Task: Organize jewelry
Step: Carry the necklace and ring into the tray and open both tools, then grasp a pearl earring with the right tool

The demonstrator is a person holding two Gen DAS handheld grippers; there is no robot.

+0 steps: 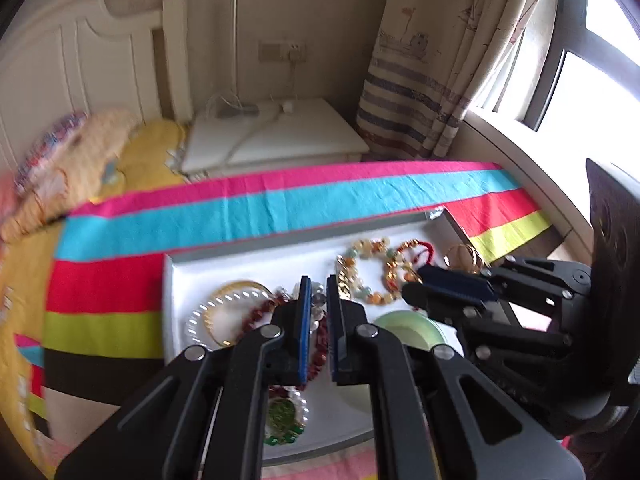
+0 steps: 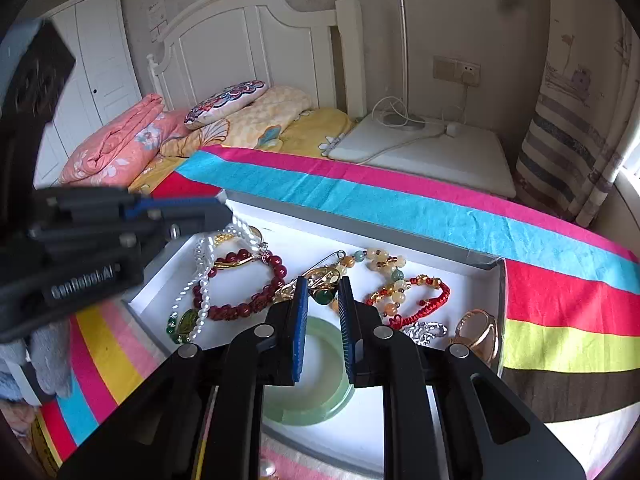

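A white tray of jewelry lies on a striped cloth on the bed. My left gripper is shut on a white pearl necklace and holds its top end up over the tray's left side; the strand hangs down to a green pendant. My right gripper is open above a pale green jade bangle, near a green-stone brooch. A dark red bead bracelet, a red cord bracelet, a yellow bead bracelet and gold rings lie in the tray.
The striped cloth covers the bed. Pillows and a pink folded quilt lie by the headboard. A white nightstand with a lamp and cables stands behind, a curtain at right.
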